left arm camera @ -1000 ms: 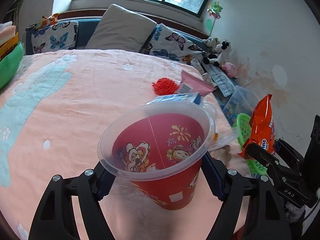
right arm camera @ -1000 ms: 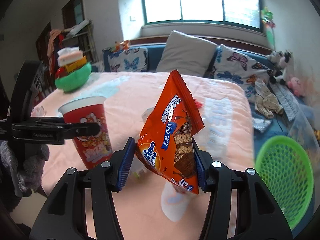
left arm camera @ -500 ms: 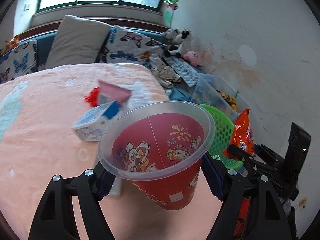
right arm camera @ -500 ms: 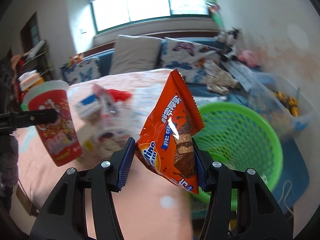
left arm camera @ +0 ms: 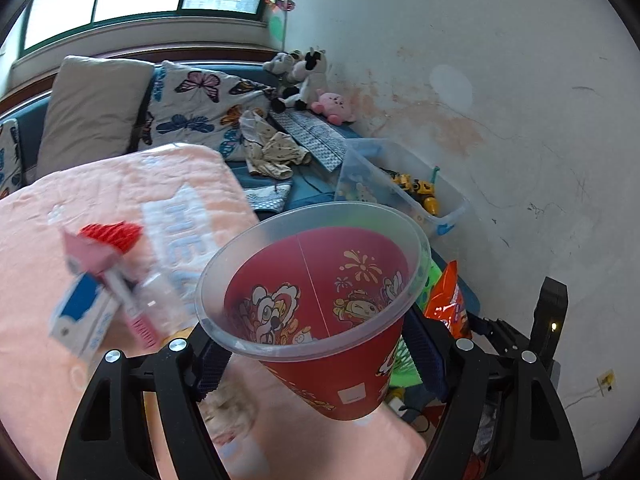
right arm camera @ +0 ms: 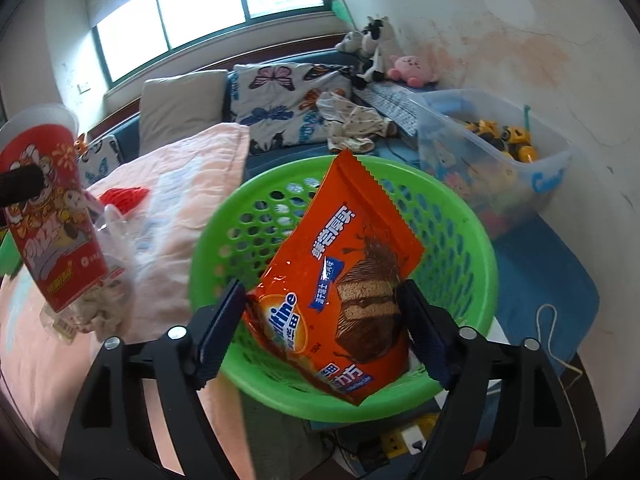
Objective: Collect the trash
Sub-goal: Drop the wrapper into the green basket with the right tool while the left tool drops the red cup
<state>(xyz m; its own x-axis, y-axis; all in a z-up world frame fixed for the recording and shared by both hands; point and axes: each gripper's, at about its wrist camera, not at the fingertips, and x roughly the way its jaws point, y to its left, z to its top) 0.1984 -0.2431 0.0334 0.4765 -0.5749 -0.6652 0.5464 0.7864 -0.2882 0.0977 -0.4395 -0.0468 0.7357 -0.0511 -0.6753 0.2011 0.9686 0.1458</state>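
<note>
The right hand-held gripper [right arm camera: 320, 320] pinches an orange snack bag [right arm camera: 340, 280] above the green basket [right arm camera: 460, 240], long axis leaning up-left. The left hand-held gripper [left arm camera: 316, 356] grips a red cup [left arm camera: 320, 320] (basket mostly hidden there), mouth toward the camera.

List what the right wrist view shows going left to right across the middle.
Red cup → red mesh ball → green basket with the orange snack bag held before it → clear toy bin.
</note>
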